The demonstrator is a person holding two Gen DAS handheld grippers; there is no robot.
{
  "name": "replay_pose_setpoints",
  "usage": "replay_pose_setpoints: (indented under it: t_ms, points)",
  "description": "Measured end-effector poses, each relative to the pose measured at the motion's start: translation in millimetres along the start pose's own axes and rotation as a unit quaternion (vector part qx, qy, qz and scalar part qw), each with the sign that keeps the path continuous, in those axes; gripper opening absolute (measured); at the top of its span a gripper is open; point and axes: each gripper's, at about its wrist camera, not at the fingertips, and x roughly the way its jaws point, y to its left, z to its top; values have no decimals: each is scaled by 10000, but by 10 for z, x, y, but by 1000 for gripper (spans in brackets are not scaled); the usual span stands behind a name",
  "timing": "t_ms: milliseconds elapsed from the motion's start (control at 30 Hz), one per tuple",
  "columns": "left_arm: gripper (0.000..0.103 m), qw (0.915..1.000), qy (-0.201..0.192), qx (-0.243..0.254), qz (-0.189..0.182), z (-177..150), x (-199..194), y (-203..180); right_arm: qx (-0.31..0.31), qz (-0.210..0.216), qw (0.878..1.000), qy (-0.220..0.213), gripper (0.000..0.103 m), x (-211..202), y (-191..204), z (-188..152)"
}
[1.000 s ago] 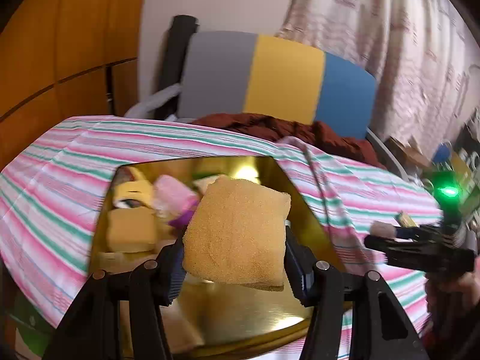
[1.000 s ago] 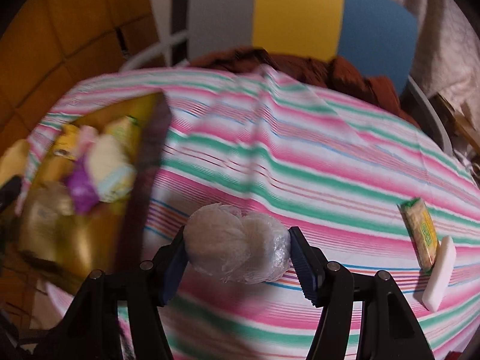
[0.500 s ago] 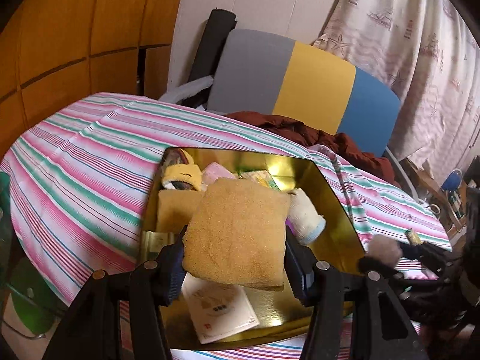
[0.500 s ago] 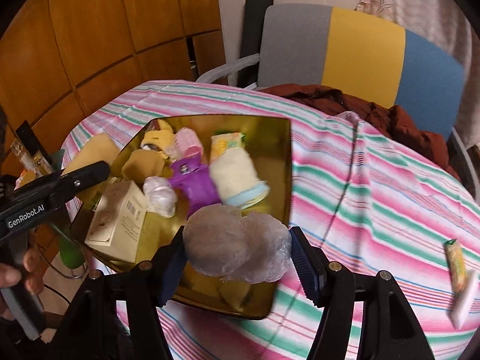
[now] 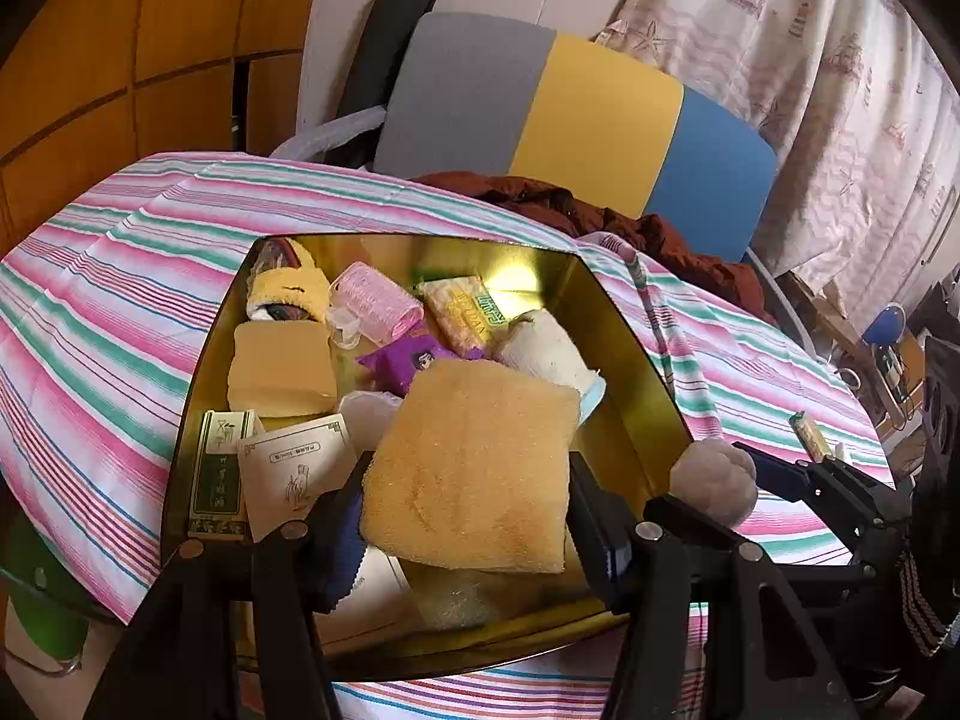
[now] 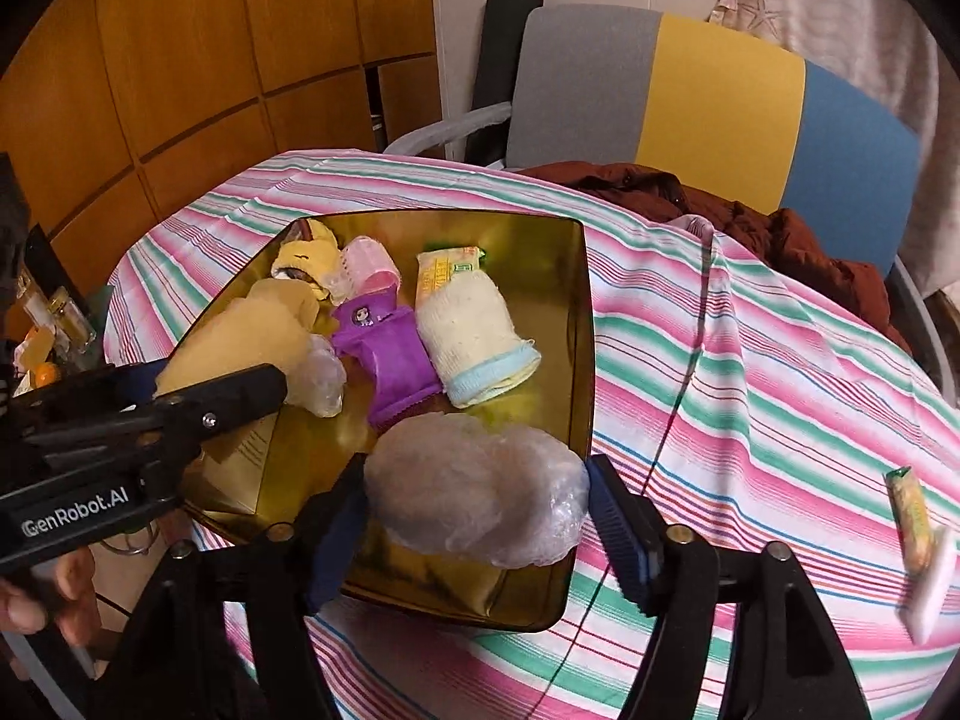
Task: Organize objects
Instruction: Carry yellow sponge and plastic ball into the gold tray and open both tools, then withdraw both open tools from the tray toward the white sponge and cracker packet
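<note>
Left gripper clenches sponge, hiding tray contents; right gripper clenches plastic wad

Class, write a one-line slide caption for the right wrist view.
Right gripper holds a clear plastic bundle over the gold tray of sorted items on a striped tablecloth.

A round table wears a striped cloth in pink, green and white. Behind it stands a chair with a grey, yellow and blue back. A dark red-brown jacket lies on its seat. Orange wooden wall panels are on the left. Pale patterned curtains hang on the right.
</note>
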Motion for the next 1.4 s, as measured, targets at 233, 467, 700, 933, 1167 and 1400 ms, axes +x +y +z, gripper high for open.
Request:
replay_pose_setpoints:
  t_ms: [233, 467, 700, 933, 1167, 1400]
  points:
    - [61, 9994, -116, 241, 237, -11, -47, -67, 126, 71, 9999, -14, 87, -23, -3, -19]
    - [61, 9977, -297, 469, 391, 3, -113, -131, 185, 28, 9998, -5, 87, -54, -13, -45]
    - [64, 9978, -212, 450, 443, -16, -100, -130, 237, -74, 9997, -59, 90, -120, -52, -74]
    - [77, 9994, -343, 15, -72, 27, -187, -6, 300, -161, 9994, -88, 90, -164, -89, -81]
    - [76, 9991, -401, -164, 4, 15, -251, 109, 327, -153, 9993, -129, 91, -190, -100, -93]
    - [75, 9974, -481, 317, 443, 7, -282, -40, 404, -190, 9988, -182, 91, -242, -161, -91]
